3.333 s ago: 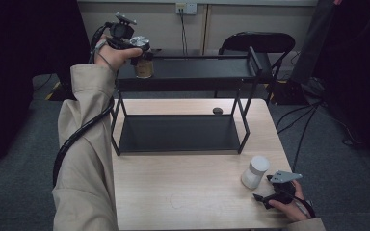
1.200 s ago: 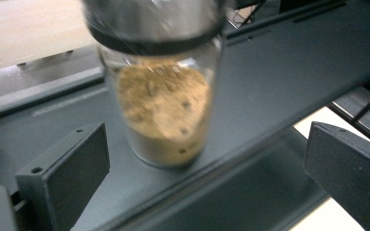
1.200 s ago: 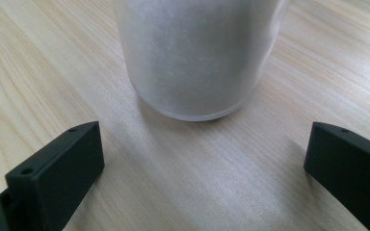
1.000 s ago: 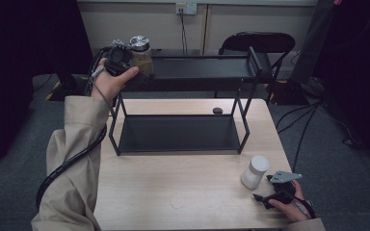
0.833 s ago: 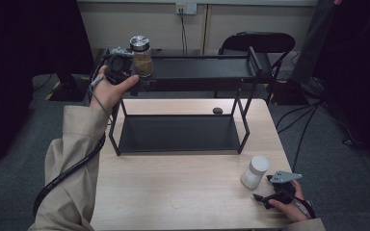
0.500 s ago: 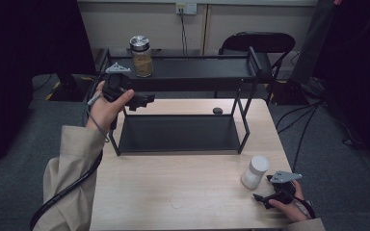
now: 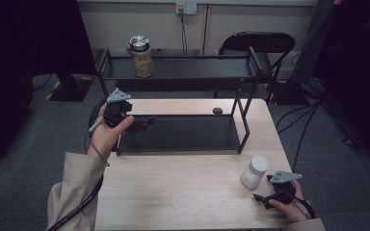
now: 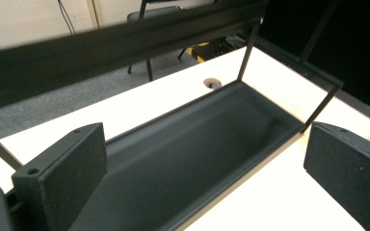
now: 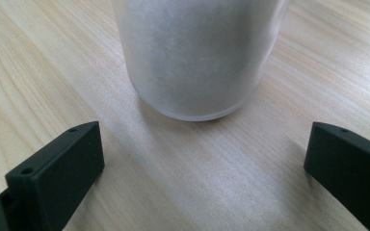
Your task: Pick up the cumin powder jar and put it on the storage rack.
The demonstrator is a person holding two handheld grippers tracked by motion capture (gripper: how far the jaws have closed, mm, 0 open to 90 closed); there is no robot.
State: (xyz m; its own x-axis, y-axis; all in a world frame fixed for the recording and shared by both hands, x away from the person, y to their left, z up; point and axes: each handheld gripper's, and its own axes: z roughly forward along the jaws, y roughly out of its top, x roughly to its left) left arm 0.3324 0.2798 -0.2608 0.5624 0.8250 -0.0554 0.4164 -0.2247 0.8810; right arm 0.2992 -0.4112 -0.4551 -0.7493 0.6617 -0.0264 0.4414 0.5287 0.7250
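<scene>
A glass jar (image 7: 141, 56) of brownish grains with a metal lid stands on the top shelf of a black two-tier rack (image 7: 183, 72). My left gripper (image 7: 147, 120) is open and empty at the left end of the lower shelf (image 8: 207, 139), well below the jar. A white frosted jar (image 7: 256, 171) stands on the table at the front right. My right gripper (image 7: 260, 198) is open just in front of the white jar (image 9: 197, 53), jaws wide apart and short of touching it.
The wooden table (image 7: 183, 192) has a round cable hole (image 7: 217, 110) behind the rack. A black chair (image 7: 253, 41) stands past the far edge. Cables run over the grey floor at right.
My left gripper let go of the grain jar on the top shelf, then drew back and down to the lower shelf's left end. The right gripper stayed still.
</scene>
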